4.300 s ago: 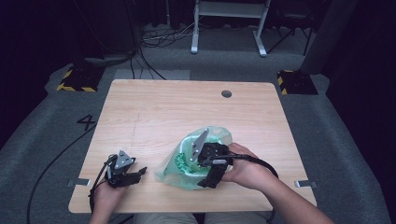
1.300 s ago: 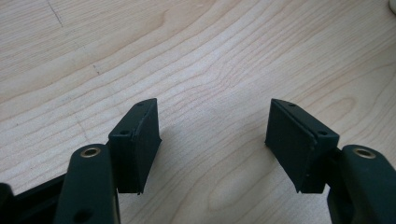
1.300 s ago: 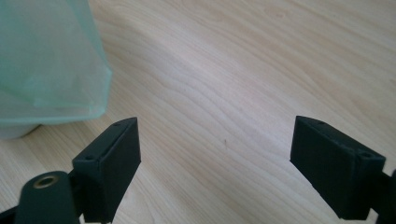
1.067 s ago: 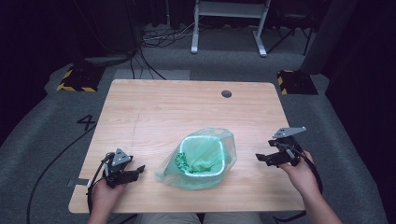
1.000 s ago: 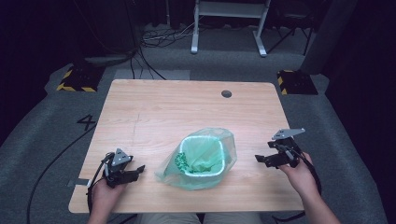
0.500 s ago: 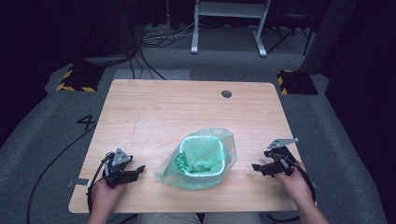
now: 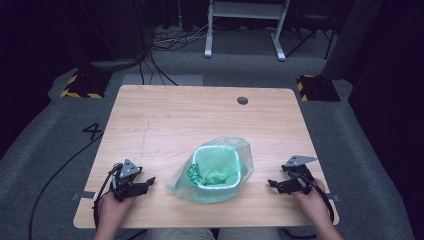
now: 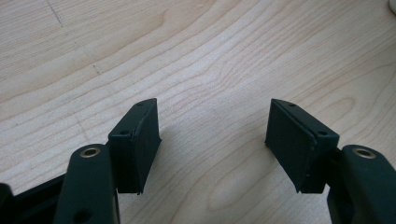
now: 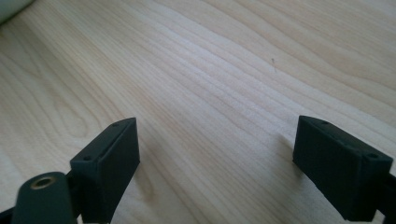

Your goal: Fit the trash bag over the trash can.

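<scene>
Lowered to near-right worktop (image 7: pixel 165 110) edge: right claw (image 7: pixel 274 184), clear of bagged bin (image 7: pixel 216 169) at near-middle; both claws, left claw (image 7: pixel 148 182) too, gaping, empty; bag lining looks finished, nothing left

Green bag (image 7: pixel 220 170), black tools, pale wood-grain table (image 7: pixel 190 120).

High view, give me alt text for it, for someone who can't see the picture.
A small pale green bin lined with a translucent green plastic bag stands near the front of a light wooden table. The left gripper and the right gripper, each held in a hand, rest open on either side of it, touching nothing.
</scene>
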The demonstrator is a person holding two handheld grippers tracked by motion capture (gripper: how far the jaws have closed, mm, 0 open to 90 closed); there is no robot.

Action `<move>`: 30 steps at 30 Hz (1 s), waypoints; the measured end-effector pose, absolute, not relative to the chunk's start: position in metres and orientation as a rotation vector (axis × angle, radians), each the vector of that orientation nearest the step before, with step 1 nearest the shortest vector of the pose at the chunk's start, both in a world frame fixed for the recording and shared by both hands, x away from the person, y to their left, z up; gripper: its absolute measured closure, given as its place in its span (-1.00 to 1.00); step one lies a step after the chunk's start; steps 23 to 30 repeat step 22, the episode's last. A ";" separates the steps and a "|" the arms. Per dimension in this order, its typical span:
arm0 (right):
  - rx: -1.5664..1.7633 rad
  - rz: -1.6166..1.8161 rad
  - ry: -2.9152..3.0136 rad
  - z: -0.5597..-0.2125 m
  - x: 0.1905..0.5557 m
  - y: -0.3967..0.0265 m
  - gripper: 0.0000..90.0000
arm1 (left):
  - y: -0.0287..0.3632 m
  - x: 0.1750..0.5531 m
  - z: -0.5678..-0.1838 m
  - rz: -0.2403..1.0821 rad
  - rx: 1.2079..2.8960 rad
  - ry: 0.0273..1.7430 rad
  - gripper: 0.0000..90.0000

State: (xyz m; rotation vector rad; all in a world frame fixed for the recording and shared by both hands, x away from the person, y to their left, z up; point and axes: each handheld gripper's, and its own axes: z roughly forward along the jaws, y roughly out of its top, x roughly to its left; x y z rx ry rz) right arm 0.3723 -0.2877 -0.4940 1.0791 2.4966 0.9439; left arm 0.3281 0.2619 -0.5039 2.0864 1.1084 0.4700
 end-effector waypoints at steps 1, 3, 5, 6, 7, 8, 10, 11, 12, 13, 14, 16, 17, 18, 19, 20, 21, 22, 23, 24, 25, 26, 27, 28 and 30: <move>1.065 0.945 2.483 -0.495 0.371 -0.287 -0.71 | 0.262 0.328 -0.504 0.472 2.089 1.106 -0.22; 1.067 0.963 2.465 -0.498 0.369 -0.286 -0.76 | 0.262 0.328 -0.504 0.470 2.087 1.108 -0.22; 1.073 0.975 2.450 -0.499 0.368 -0.285 -0.82 | 0.262 0.328 -0.504 0.472 2.089 1.106 -0.22; 1.073 0.984 2.437 -0.501 0.367 -0.284 -0.86 | 0.262 0.328 -0.504 0.472 2.088 1.107 -0.22; 1.073 0.997 2.424 -0.502 0.366 -0.284 -0.90 | 0.262 0.328 -0.504 0.472 2.088 1.107 -0.22; 1.069 1.008 2.411 -0.504 0.366 -0.283 -0.95 | 0.262 0.328 -0.504 0.472 2.090 1.106 -0.22; 1.063 1.014 2.411 -0.505 0.365 -0.283 -0.96 | 0.262 0.328 -0.504 0.472 2.088 1.107 -0.22; 1.064 1.013 2.409 -0.505 0.365 -0.283 -0.96 | 0.262 0.328 -0.504 0.472 2.088 1.107 -0.22; 1.064 1.013 2.409 -0.505 0.365 -0.283 -0.96 | 0.262 0.328 -0.504 0.470 2.087 1.108 -0.23; 1.064 1.013 2.409 -0.505 0.365 -0.283 -0.96 | 0.262 0.328 -0.504 0.470 2.087 1.108 -0.22; 1.063 1.013 2.409 -0.505 0.365 -0.283 -0.96 | 0.262 0.328 -0.504 0.471 2.087 1.108 -0.22; 1.063 1.014 2.409 -0.505 0.365 -0.283 -0.96 | 0.262 0.328 -0.504 0.472 2.089 1.107 -0.22; 1.063 1.014 2.409 -0.505 0.365 -0.283 -0.96 | 0.262 0.328 -0.504 0.470 2.087 1.108 -0.22; 1.063 1.014 2.409 -0.505 0.365 -0.283 -0.96 | 0.262 0.328 -0.504 0.472 2.088 1.107 -0.22; 1.063 1.014 2.409 -0.505 0.365 -0.283 -0.96 | 0.262 0.328 -0.504 0.471 2.087 1.108 -0.23; 1.064 1.014 2.408 -0.505 0.365 -0.283 -0.96 | 0.262 0.328 -0.504 0.473 2.090 1.106 -0.22; 1.065 1.013 2.408 -0.505 0.365 -0.283 -0.96 | 0.262 0.328 -0.504 0.470 2.089 1.107 -0.23; 1.066 1.014 2.406 -0.505 0.364 -0.283 -0.97 | 0.262 0.328 -0.504 0.473 2.090 1.106 -0.23; 1.066 1.014 2.406 -0.505 0.364 -0.283 -0.97 | 0.262 0.328 -0.504 0.473 2.090 1.106 -0.23; 1.066 1.014 2.406 -0.505 0.364 -0.283 -0.97 | 0.262 0.328 -0.504 0.473 2.090 1.106 -0.23; 1.066 1.014 2.406 -0.505 0.364 -0.283 -0.97 | 0.262 0.328 -0.504 0.473 2.090 1.106 -0.23; 1.066 1.014 2.406 -0.505 0.364 -0.283 -0.97 | 0.262 0.328 -0.504 0.473 2.090 1.106 -0.23; 1.066 1.014 2.406 -0.505 0.364 -0.283 -0.97 | 0.262 0.328 -0.504 0.473 2.090 1.106 -0.23; 1.066 1.014 2.406 -0.505 0.364 -0.283 -0.97 | 0.262 0.328 -0.504 0.473 2.090 1.106 -0.23; 1.066 1.014 2.406 -0.505 0.364 -0.283 -0.97 | 0.262 0.328 -0.504 0.473 2.090 1.106 -0.23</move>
